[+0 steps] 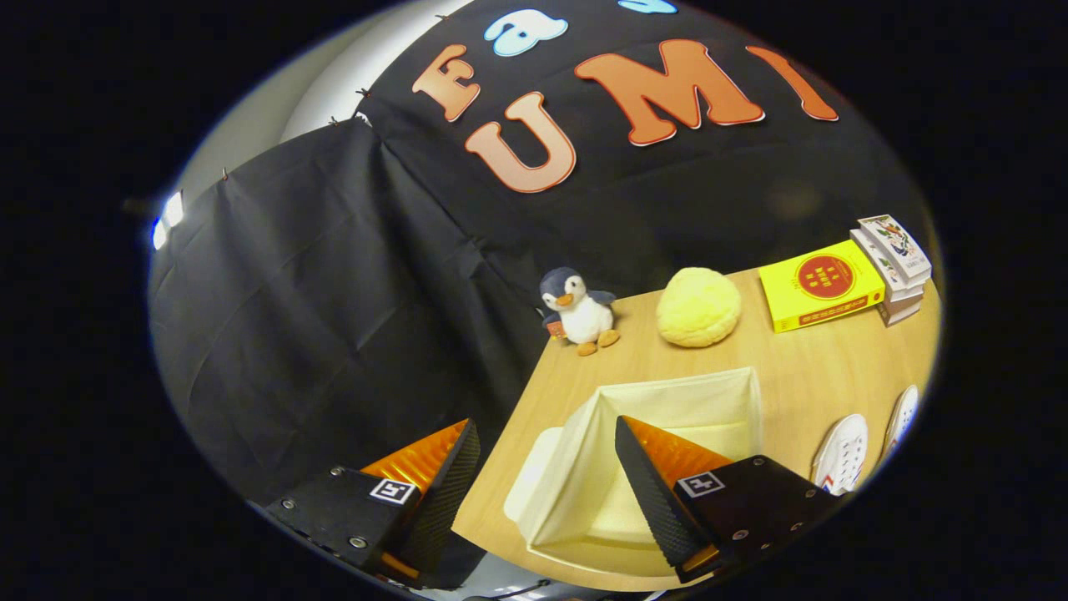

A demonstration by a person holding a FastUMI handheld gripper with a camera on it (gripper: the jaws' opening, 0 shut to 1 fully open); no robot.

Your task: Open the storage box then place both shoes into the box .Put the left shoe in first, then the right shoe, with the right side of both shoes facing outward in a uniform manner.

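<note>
The gripper [546, 467] hangs released over the open storage box [667, 401] (its lid partly hidden); two shoes [843, 455] lie cut off beside it.

tongs [546, 480]: spread wide, nothing between the fingers | pose: tilted, held above the storage box [667, 409] | left finger [442, 492]: off the box's left side, over the surface edge | right finger [659, 492]: over the box's open mouth, contact with the box cannot be told
</note>
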